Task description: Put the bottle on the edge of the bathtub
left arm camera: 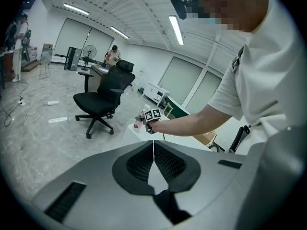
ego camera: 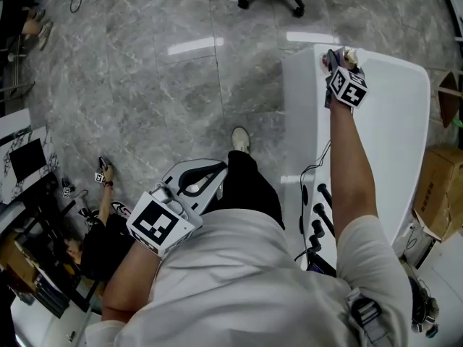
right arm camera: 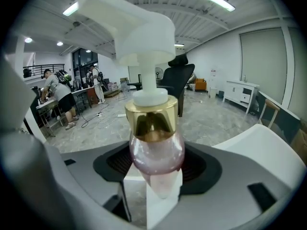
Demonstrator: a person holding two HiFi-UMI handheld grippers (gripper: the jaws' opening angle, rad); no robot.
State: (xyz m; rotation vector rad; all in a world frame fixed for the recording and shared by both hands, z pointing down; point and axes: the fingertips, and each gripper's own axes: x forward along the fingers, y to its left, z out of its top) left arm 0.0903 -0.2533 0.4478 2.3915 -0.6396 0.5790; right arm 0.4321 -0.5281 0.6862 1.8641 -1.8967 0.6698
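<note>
Closest to the person's body, the left gripper hung low beside the thigh with its jaws pressed together on nothing, most likely parked there because the job needed only one hand. Further out, the right arm reached forward to the far corner of the white bathtub, where the right gripper sat angled downward over the flat rim. Its own view showed the bottle upright between the jaws, a rounded pink-tinted body under a gold collar and a white pump head, its base apparently resting on the white ledge. The jaws stood spread wide on either side of it, and the ribbed pads seemed to be clear of the glass (the wide-angle lens made that gap hard to judge), which read as a release rather than a grip. That spread made sense if the bottle was meant to stand on its own there, so the placing looked all but done, with only a careful retreat left that would not knock the pump head. Beyond the tub lay the grey marble floor and a black office chair, well apart from the work
</note>
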